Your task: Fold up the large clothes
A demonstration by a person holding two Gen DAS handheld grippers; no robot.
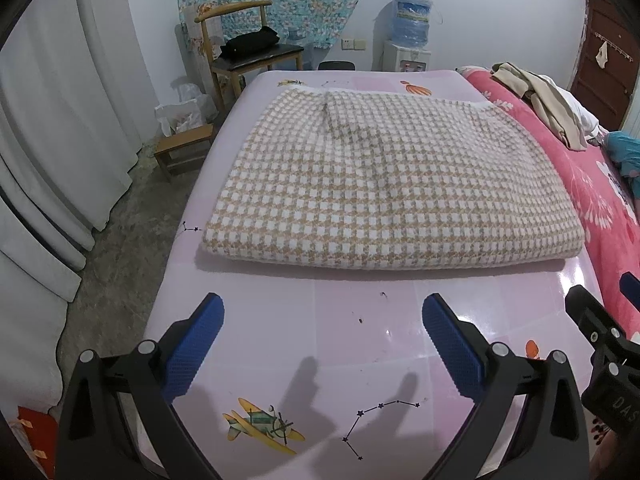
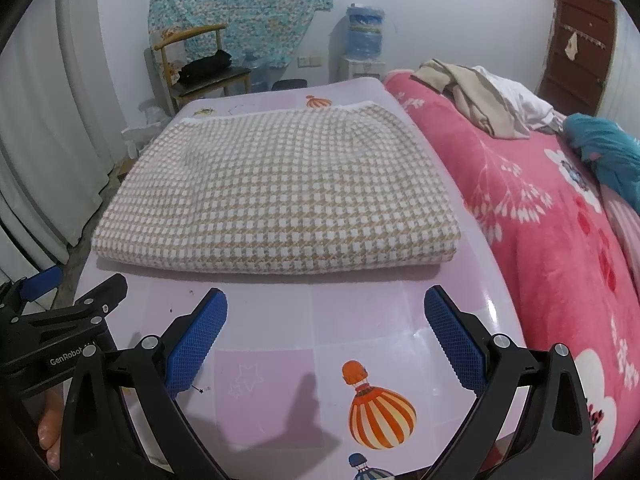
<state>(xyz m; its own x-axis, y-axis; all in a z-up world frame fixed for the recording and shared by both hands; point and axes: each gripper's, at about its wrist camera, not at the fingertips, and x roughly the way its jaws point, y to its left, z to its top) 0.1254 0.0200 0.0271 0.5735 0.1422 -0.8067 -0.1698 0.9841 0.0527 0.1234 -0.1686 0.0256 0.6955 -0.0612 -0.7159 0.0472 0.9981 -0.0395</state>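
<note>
Folded checked garment [image 1: 384,184] lies flat on the pink table [image 1: 340,340], beyond both tongs. Left gripper [image 1: 323,344] and right gripper [image 2: 326,340] stand spread, empty. Thick, soft, likely weighty: pinch its near corners.

Teal garment [image 2: 612,160] runs off the right edge.
</note>
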